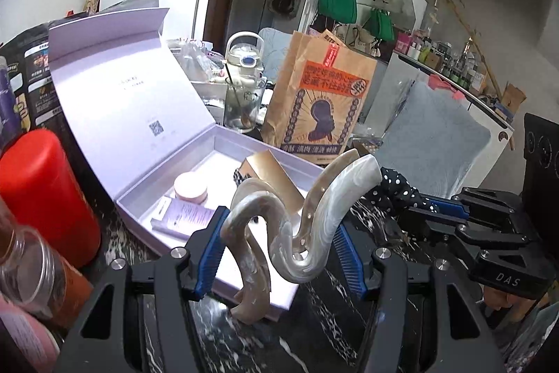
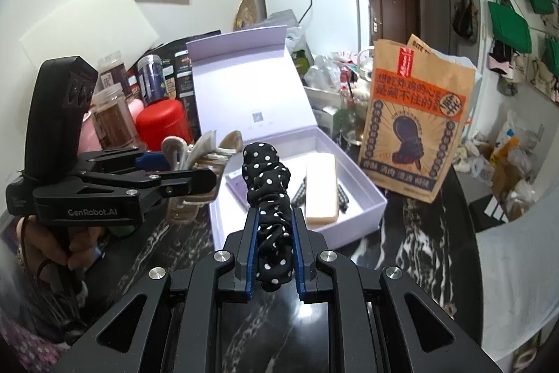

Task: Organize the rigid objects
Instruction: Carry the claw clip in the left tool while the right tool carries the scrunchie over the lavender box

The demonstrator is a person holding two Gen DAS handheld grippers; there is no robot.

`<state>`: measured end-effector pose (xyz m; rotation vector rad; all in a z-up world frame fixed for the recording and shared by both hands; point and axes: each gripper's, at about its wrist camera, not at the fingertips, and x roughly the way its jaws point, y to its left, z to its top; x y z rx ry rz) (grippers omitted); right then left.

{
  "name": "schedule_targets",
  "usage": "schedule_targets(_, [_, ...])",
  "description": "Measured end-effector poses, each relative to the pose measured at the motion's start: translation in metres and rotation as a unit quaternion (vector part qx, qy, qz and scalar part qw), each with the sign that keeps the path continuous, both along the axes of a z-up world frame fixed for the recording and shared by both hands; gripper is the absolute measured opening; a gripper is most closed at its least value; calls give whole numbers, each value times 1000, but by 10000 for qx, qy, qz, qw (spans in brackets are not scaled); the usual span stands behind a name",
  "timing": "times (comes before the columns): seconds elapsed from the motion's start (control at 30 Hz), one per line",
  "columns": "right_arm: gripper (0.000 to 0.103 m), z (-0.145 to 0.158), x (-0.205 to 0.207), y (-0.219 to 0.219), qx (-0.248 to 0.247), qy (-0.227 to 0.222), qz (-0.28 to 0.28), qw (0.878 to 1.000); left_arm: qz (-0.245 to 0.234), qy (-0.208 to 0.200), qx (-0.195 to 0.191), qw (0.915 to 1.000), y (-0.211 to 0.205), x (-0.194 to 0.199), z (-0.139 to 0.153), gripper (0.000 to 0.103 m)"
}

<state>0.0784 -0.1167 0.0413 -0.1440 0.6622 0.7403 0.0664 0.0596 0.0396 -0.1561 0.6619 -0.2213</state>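
Left gripper point(image 1: 279, 233) fingers pinching pearly wavy plastic hair claw point(image 1: 297, 215), long axis upright. Right gripper point(image 2: 276, 250) fingers pressed on black polka-dot fabric scrunchie point(image 2: 267, 184). Open lilac cardboard box point(image 2: 367, 198) just ahead of both; left slightly nearer, I'd say.

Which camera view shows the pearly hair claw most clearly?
The left wrist view: the hair claw fills the centre, clamped in the left gripper. The right wrist view shows it only small, partly hidden.
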Motion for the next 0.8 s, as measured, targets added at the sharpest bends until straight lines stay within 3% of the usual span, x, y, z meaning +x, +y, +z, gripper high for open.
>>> schedule_targets(0.8, [17, 18, 88, 33, 25, -312, -64, 9995, 476, -175, -8, 9987, 31, 81, 12, 58])
